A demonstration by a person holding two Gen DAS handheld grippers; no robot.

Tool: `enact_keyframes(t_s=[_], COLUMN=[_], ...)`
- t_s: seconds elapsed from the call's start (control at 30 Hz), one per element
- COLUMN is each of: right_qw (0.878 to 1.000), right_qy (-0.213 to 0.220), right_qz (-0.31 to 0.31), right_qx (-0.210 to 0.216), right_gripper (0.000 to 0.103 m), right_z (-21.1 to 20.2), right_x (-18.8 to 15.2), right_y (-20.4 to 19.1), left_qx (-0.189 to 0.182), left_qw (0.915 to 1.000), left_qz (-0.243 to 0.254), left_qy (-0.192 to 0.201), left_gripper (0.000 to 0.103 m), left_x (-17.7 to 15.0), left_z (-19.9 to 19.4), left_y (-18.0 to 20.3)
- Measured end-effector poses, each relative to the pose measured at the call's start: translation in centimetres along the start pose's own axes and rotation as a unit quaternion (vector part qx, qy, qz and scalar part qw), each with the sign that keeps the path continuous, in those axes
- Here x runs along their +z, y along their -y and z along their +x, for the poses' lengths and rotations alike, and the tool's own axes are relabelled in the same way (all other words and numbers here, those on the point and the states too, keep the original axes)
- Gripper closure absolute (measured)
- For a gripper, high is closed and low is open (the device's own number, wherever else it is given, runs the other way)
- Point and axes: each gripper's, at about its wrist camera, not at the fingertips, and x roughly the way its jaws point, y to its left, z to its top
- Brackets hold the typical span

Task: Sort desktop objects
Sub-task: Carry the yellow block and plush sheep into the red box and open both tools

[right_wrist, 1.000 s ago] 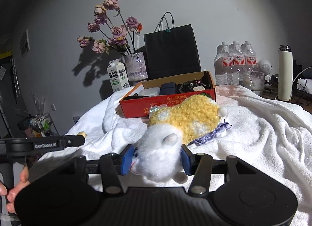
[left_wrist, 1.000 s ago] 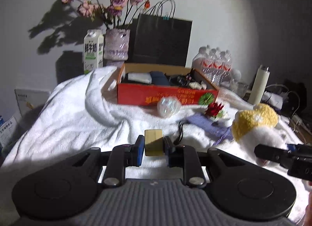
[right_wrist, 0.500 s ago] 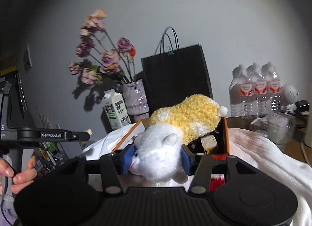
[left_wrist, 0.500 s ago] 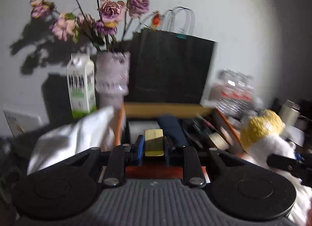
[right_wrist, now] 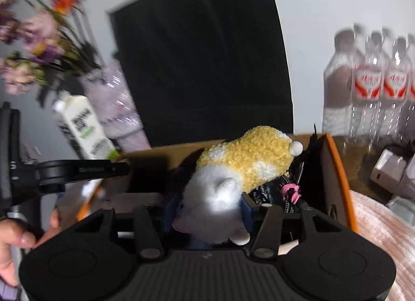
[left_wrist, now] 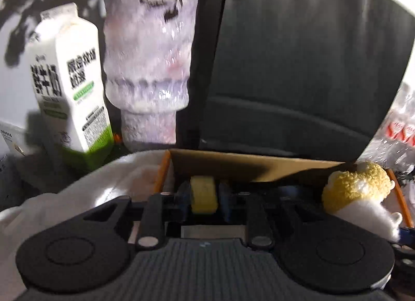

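A small yellow block (left_wrist: 204, 194) sits between the pads of my left gripper (left_wrist: 204, 197), just above the inside of the cardboard box (left_wrist: 233, 168). The left jaws are opening and thin gaps show beside the block. My right gripper (right_wrist: 208, 210) is shut on the white end of a yellow and white plush toy (right_wrist: 249, 161), held over the same box (right_wrist: 337, 176). In the left wrist view the plush toy (left_wrist: 355, 186) shows at the right. The left gripper's arm (right_wrist: 85, 171) crosses the right wrist view at the left, held by a person's hand (right_wrist: 15, 244).
Behind the box stand a milk carton (left_wrist: 70, 88), a pale vase (left_wrist: 147, 67) with flowers and a black paper bag (left_wrist: 298, 54). Water bottles (right_wrist: 371, 88) stand at the right. Dark cables with a pink tie (right_wrist: 290, 192) lie in the box. A white towel (left_wrist: 77, 197) covers the surface.
Both grippers have travelled forward from over the towel to above the box, carrying the block and the plush toy. The left jaws now stand slightly wider around the block.
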Motion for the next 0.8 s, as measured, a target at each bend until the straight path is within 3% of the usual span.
enact_keyframes(t_s=[0.1, 0.13, 0.2, 0.23, 0.27, 0.33, 0.37, 0.43, 0.57, 0.67, 0.73, 0.8], right_qw=[0.999, 0.998, 0.998, 0.998, 0.997, 0.998, 0.998, 0.997, 0.996, 0.996, 0.996, 0.996], right_qy=[-0.043, -0.056, -0.054, -0.051, -0.049, -0.04, -0.035, -0.033, -0.034, -0.034, -0.031, -0.026], right_qz=[0.003, 0.01, 0.028, 0.038, 0.048, 0.052, 0.049, 0.043, 0.023, 0.001, -0.011, -0.016], right_qx=[-0.011, -0.022, -0.026, -0.024, -0.022, -0.021, -0.027, -0.048, -0.081, -0.088, -0.088, -0.079], right_gripper=[0.047, 0.047, 0.043, 0.039, 0.032, 0.03, 0.029, 0.025, 0.025, 0.024, 0.023, 0.021], right_z=[2.8, 3.4, 3.2, 2.6, 1.9, 0.2, -0.7, -2.6, -5.8, -8.1, -9.5, -11.1], right_x=[-0.1, 0.0, 0.2, 0.4, 0.7, 1.6, 2.0, 2.8, 3.0, 2.0, 1.1, -0.6], right_y=[0.6, 0.9, 1.4, 1.6, 1.7, 1.6, 1.4, 0.9, -0.1, -0.8, -1.2, -1.4], left_qx=[0.016, 0.014, 0.001, -0.001, -0.002, 0.011, 0.027, 0.05, 0.082, 0.096, 0.091, 0.072], left_qw=[0.9994, 0.9994, 0.9996, 0.9996, 0.9997, 0.9998, 0.9993, 0.997, 0.9953, 0.9928, 0.9916, 0.9942], left_qz=[0.029, 0.03, 0.026, 0.024, 0.021, 0.016, 0.013, 0.014, 0.012, 0.021, 0.029, 0.028], left_qy=[0.004, 0.007, 0.014, 0.014, 0.011, -0.006, -0.024, -0.058, -0.05, -0.068, -0.087, -0.074], left_gripper=[0.044, 0.041, 0.036, 0.028, 0.024, 0.006, 0.002, 0.002, 0.002, 0.001, 0.002, 0.002], left_x=[-0.3, -0.3, -0.1, 0.2, 0.5, 1.1, 1.3, 1.3, 0.2, -2.1, -3.6, -5.7], left_z=[0.4, 0.0, -1.3, -2.0, -2.7, -3.9, -4.3, -5.4, -8.9, -10.9, -12.3, -14.8], left_y=[0.6, 0.5, 0.4, 0.3, 0.3, 0.3, 0.4, 0.6, 0.9, 1.3, 1.5, 1.5])
